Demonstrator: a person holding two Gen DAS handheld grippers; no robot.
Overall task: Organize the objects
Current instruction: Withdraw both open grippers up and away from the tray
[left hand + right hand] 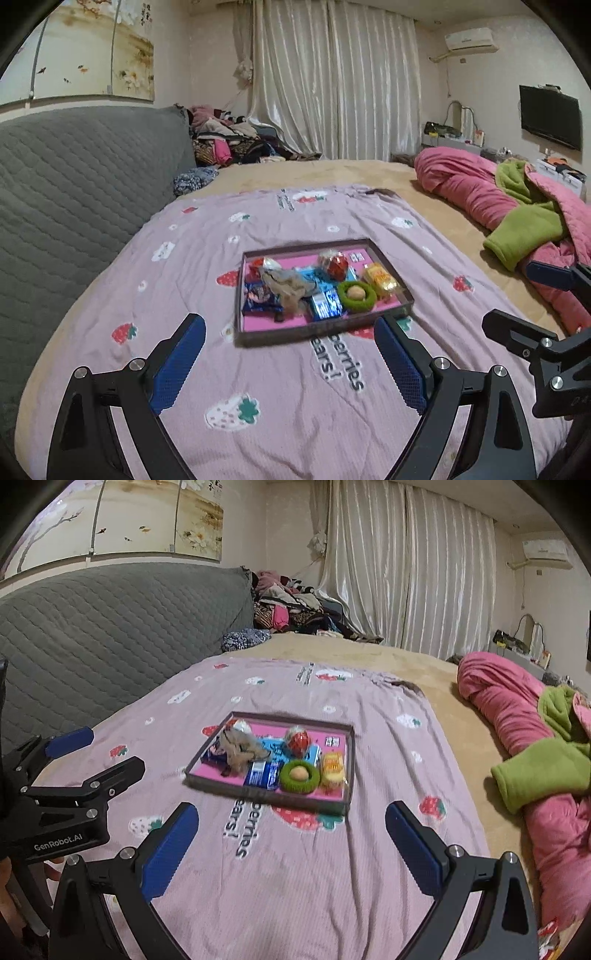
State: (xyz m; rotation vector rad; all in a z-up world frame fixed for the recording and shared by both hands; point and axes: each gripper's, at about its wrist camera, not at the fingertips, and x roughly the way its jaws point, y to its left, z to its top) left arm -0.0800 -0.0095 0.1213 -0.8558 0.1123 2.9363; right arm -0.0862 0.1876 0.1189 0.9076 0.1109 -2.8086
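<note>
While both grippers hang spread and empty over the near edge of the quilt (258, 424), the tray (391, 266) already holds every small item in view.

Nothing loose shows on the quilt, so sorting looks done or not yet begun; I can't tell which. Tray sits mid-quilt, clear of every edge: blue packets (325, 304), grey fabric scrap (290, 286), green ring (357, 294), yellow sweet (380, 277), red-wrapped ball (334, 264). Left gripper (290, 363) and right gripper (291, 843): jaws wide, nothing between them. Writing: quilt print reads "…perries …ears!", start hidden by the tray; "GenRobot.AI" on the left gripper's body in the right view. Packet labels too blurred.
</note>
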